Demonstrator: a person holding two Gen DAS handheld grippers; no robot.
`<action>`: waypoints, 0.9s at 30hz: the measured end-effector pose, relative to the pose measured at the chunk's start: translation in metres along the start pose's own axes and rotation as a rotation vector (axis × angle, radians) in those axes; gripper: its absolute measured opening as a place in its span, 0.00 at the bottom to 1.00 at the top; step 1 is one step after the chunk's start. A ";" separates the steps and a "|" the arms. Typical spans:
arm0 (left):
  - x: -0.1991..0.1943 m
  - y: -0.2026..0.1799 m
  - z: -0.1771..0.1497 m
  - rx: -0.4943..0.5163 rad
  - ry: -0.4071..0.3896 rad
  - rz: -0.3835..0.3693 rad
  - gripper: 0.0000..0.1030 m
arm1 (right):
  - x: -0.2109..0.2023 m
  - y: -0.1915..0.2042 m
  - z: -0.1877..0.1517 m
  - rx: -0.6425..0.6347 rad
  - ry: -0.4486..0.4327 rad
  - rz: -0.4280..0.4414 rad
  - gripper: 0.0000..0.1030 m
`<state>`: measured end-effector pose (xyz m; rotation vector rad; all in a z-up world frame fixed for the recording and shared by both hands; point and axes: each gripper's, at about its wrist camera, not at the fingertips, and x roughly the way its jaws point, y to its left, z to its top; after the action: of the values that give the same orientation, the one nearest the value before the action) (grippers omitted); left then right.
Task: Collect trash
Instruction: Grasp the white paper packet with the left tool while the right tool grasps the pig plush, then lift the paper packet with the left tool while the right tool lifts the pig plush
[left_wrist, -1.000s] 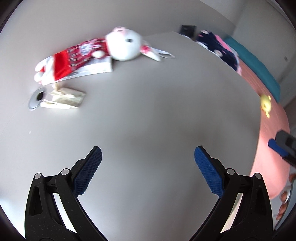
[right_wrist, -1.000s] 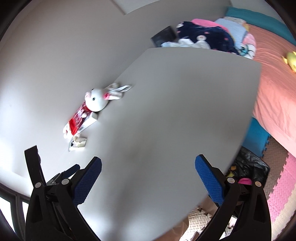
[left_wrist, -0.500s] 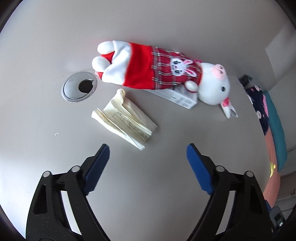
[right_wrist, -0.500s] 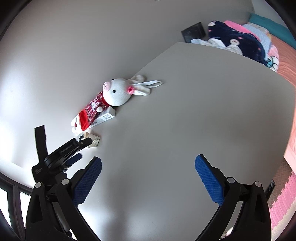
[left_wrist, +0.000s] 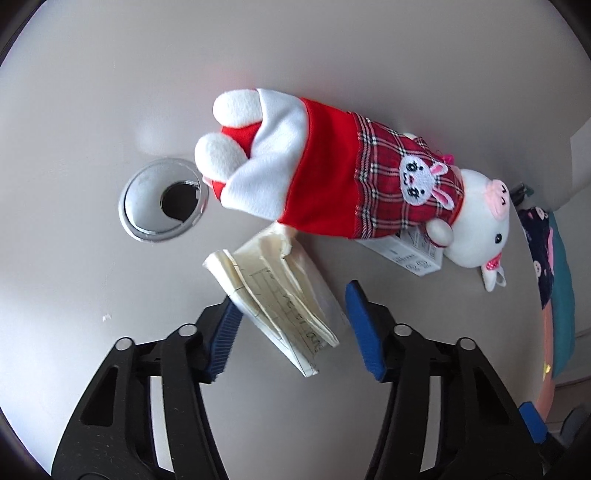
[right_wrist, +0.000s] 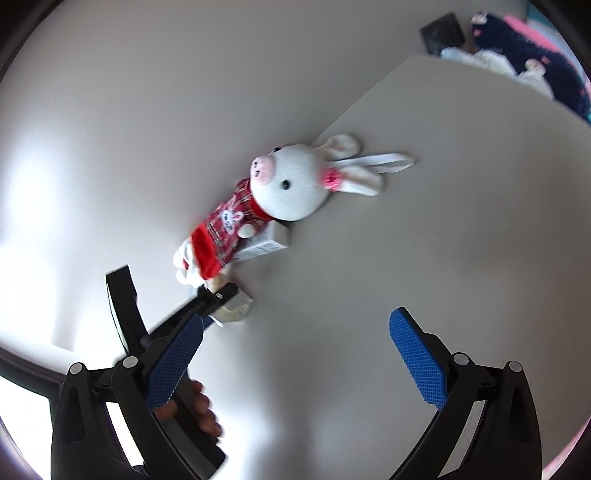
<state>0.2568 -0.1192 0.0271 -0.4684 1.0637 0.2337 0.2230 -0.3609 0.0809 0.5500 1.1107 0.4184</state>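
A folded, crumpled cream paper (left_wrist: 277, 291) lies on the grey desk (left_wrist: 74, 277), just below a plush rabbit (left_wrist: 351, 177) in a red plaid dress. My left gripper (left_wrist: 291, 299) points down over the paper and its jaws are closing, with the paper between the blue pads. The left pad is at the paper's edge and the right pad stands clear of it. In the right wrist view the left gripper (right_wrist: 207, 299) sits over the paper (right_wrist: 234, 306), held by a hand (right_wrist: 195, 410). My right gripper (right_wrist: 295, 317) hangs open above bare desk with nothing between its fingers.
A white box (left_wrist: 410, 254) lies under the rabbit's (right_wrist: 291, 184) head and chest. A round metal cable grommet (left_wrist: 162, 199) sits in the desk left of the paper. The wall rises right behind the rabbit. Clothes (right_wrist: 535, 62) lie on a bed beyond the desk's far edge.
My left gripper has swung in over the paper and its jaws have narrowed around it. The right gripper has moved closer to the rabbit and stays wide open.
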 end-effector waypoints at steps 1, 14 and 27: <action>0.000 0.001 0.002 0.007 -0.006 0.008 0.45 | 0.006 0.003 0.004 0.014 0.010 0.011 0.98; -0.002 0.023 0.008 0.133 -0.064 0.061 0.27 | 0.088 0.056 0.052 0.094 0.060 0.088 0.89; -0.003 0.019 0.012 0.161 -0.089 0.068 0.27 | 0.140 0.067 0.080 0.057 0.034 -0.012 0.65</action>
<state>0.2568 -0.0970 0.0294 -0.2752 1.0037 0.2250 0.3487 -0.2437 0.0475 0.5882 1.1606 0.3875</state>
